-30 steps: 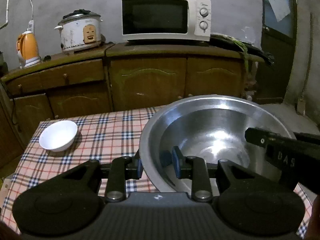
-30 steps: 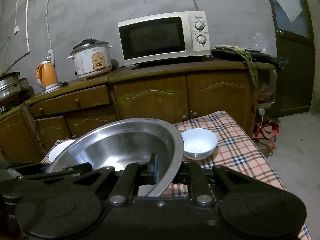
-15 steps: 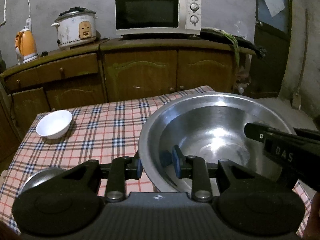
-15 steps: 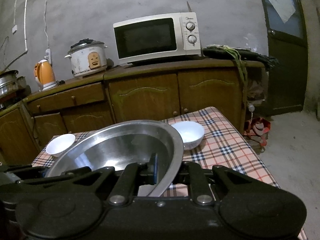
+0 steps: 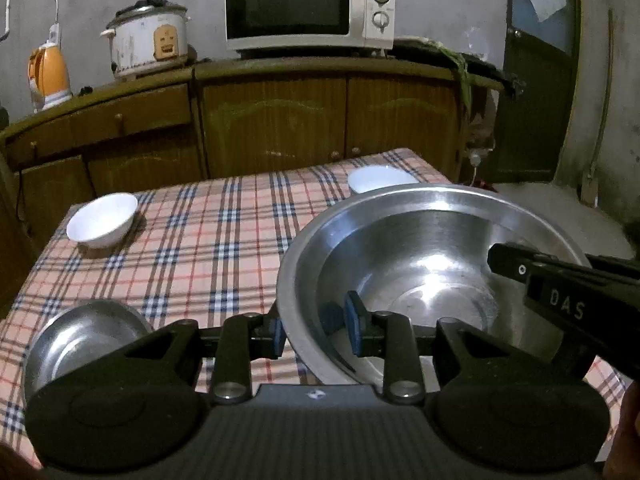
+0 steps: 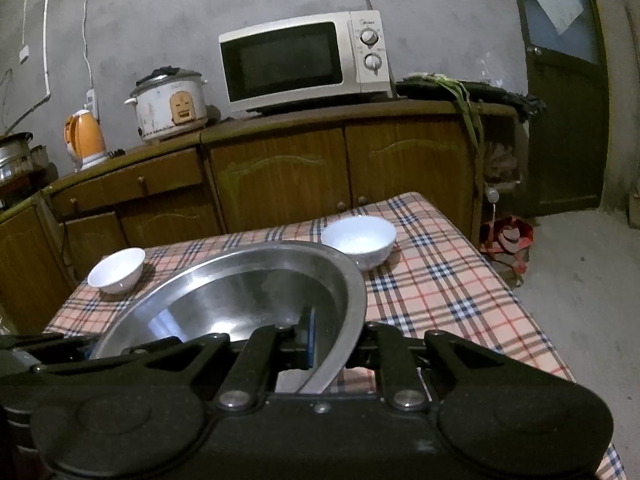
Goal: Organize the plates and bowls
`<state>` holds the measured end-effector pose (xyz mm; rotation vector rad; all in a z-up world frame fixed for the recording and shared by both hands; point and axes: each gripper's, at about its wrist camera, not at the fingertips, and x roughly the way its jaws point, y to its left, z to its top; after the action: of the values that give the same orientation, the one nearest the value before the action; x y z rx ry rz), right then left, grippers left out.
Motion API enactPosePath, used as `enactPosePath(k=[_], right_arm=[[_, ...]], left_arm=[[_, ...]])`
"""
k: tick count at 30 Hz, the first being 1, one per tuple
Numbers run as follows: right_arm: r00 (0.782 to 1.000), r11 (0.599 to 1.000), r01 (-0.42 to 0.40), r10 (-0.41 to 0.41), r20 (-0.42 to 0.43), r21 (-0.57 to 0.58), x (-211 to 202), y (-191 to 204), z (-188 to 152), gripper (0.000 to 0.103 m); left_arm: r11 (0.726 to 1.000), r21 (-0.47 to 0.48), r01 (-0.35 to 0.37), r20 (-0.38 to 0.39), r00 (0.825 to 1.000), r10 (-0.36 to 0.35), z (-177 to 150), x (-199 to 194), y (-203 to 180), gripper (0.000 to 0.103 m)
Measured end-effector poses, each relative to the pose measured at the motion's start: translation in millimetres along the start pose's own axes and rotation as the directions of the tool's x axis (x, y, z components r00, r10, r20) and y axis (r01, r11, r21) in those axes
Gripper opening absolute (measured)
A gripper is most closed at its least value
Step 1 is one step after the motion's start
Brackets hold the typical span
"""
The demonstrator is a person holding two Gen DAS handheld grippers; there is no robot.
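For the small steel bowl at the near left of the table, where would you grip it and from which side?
Take the small steel bowl by its thin rim, one finger inside and one outside, as the left gripper holds the big steel basin. It sits upright and open, so come from above its near edge; the plaid tablecloth beyond it is bare.
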<state>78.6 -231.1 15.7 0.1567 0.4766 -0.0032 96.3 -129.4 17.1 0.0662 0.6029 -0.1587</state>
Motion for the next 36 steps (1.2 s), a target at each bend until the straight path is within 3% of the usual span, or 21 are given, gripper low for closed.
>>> enactPosePath(k=[36], right_arm=[[0.993,0.999,0.023,-0.017,-0.117,0.047,28,-23,-62,0.017]], left_arm=[[1.0,0.011,-0.002,-0.126,0.992,0.003,-47,30,-14,0.03]])
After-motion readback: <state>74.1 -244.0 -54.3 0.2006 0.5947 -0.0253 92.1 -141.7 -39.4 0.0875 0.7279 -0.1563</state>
